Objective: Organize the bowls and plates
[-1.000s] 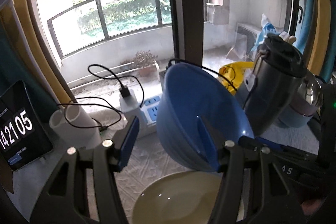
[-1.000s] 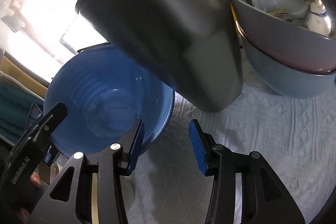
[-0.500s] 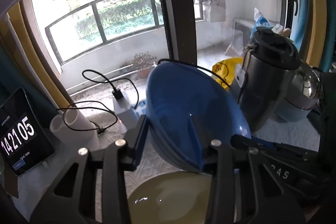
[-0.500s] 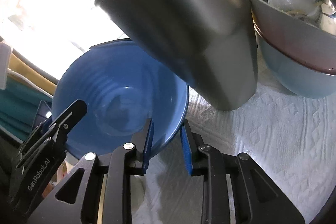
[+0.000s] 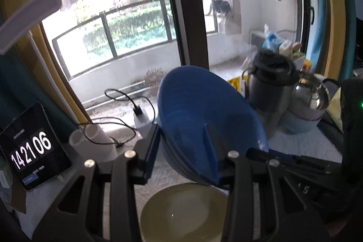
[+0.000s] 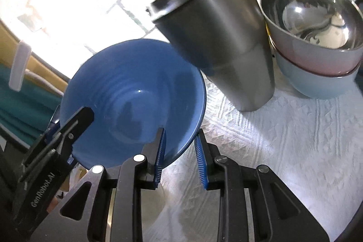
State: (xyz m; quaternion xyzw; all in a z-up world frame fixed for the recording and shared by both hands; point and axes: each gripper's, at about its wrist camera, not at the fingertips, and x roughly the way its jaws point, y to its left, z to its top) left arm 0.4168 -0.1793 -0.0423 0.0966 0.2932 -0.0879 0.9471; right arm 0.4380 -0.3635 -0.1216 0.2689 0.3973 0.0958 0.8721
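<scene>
White textured cloth (image 6: 283, 135) covers the table by a balcony window. Both grippers pinch the rim of the same blue bowl (image 5: 204, 119), tilted and lifted clear above a pale yellow plate (image 5: 181, 214). Each has one pad inside the bowl and one outside: the left gripper (image 5: 181, 155) on one side of the rim, the right gripper (image 6: 180, 151) on the other. Just beside the bowl stands a dark steel tumbler (image 6: 222, 42), and next to it a steel bowl (image 6: 317, 22) nested in a stack of bowls
</scene>
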